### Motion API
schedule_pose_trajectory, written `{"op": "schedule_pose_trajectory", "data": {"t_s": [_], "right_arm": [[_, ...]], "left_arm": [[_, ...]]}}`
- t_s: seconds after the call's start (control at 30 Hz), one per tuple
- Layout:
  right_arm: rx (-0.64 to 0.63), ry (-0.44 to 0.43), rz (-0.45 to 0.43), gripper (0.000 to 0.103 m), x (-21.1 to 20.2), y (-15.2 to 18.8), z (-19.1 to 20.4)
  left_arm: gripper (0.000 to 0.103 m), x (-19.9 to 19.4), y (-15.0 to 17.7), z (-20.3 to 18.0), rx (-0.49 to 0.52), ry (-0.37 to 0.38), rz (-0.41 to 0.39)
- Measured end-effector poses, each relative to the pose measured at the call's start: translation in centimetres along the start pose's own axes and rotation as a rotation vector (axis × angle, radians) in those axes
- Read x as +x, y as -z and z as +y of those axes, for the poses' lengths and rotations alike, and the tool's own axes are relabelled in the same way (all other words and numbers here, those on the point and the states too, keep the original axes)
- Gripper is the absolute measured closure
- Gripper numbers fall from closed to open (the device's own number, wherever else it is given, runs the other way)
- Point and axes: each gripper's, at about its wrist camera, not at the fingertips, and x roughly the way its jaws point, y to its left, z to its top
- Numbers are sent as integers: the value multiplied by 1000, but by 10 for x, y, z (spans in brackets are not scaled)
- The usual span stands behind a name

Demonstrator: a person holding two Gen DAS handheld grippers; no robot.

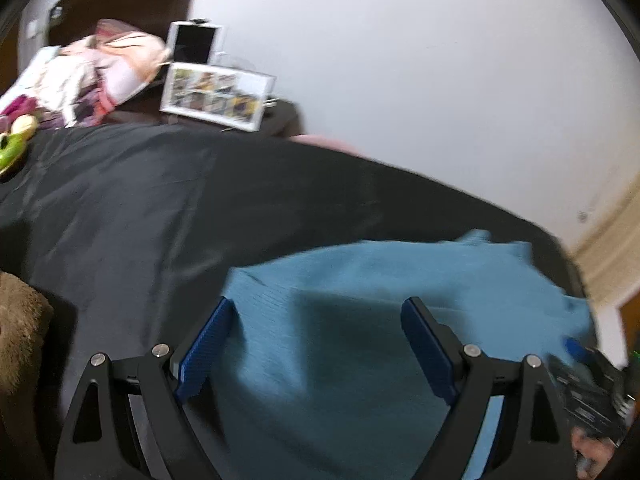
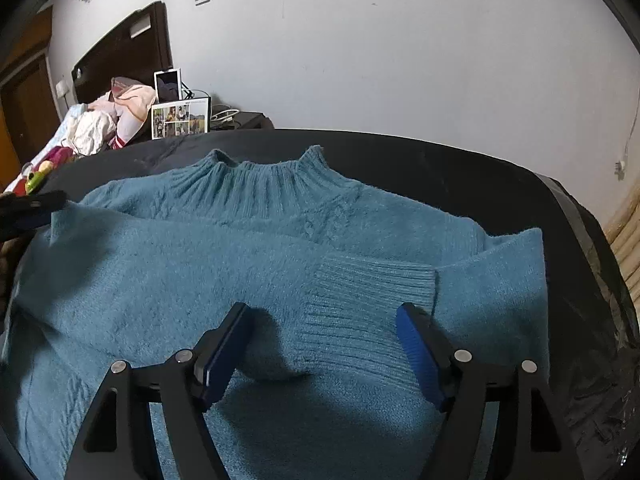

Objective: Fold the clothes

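Right wrist view shows the teal sweater (image 2: 248, 248) spread over a dark sheet (image 2: 500, 176), its ribbed collar (image 2: 260, 184) at 12 o'clock and one sleeve folded across the chest so the ribbed cuff (image 2: 372, 292) lies between the spread, empty jaws of the right gripper (image 2: 324, 322). In the blurred left wrist view, the left gripper (image 1: 318, 316) hangs released over the sweater's edge, a brown fuzzy object (image 1: 20, 328) at 9 o'clock. A framed photo collage (image 2: 181, 120) and a heap of pink bedding (image 2: 120, 112) sit at 10 o'clock.
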Motion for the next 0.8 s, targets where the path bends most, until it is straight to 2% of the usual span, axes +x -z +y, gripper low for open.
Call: {"op": "schedule_pose_trajectory", "data": {"t_s": [0.07,0.1,0.37,0.53,0.63,0.8], "right_arm": [[-1,-1,1,23,1,1,-1],[0,-1,2,22,1,2,-2],[8,10,0,19,2,2,-2],[43,15,-8,19,-19,5,-14],[40,12,-27,19,-46,11,-21],[13,-101,26,19,-89,42,-31]], "left_arm": [[14,6,-1,4,7,-70,4],[14,7,0,5,15,-78,0],[14,-17,15,14,-12,-68,-5],[13,-51,31,-6,98,-22,-21],[13,-65,47,-21,179,26,20],[13,-85,88,-44,313,49,96]]}}
